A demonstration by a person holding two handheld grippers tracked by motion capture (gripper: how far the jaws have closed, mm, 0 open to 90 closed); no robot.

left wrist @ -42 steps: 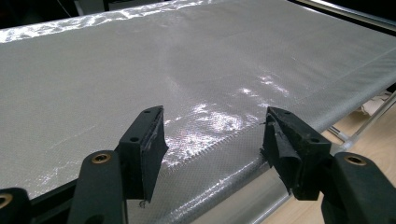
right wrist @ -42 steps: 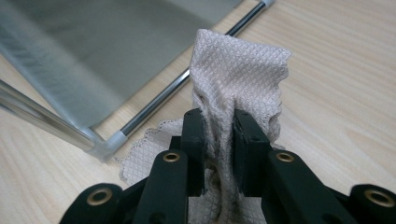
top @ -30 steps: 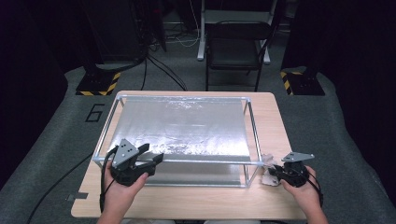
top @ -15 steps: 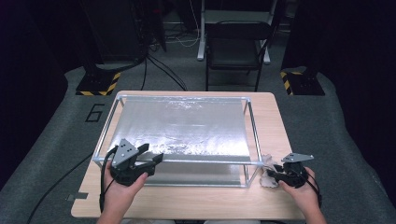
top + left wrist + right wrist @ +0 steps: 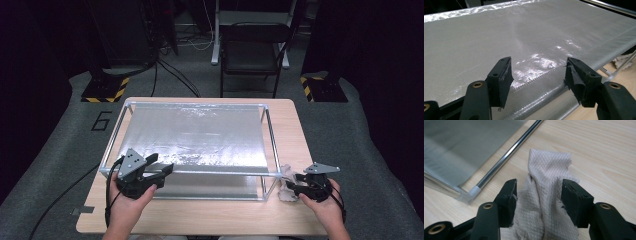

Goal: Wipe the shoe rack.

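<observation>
Little is changed from the earlier frame. The crumpled cloth (image 5: 546, 202) is straddled, ungripped, by the open right gripper (image 5: 539, 195) beside the frame's corner leg (image 5: 265, 187); the left gripper (image 5: 537, 75) is held open over the mesh edge (image 5: 544, 77).

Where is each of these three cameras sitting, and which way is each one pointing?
High view: fixed above the person's side, facing forward and down on the wooden table; both hands show, with the left hand-held gripper and right hand-held gripper.
Left gripper view: rides the left hand-held gripper, looking between open jaws across the silver sheet.
Right gripper view: rides the right hand-held gripper, open jaws around the cloth.
Shared: the metal frame and the sheet.
</observation>
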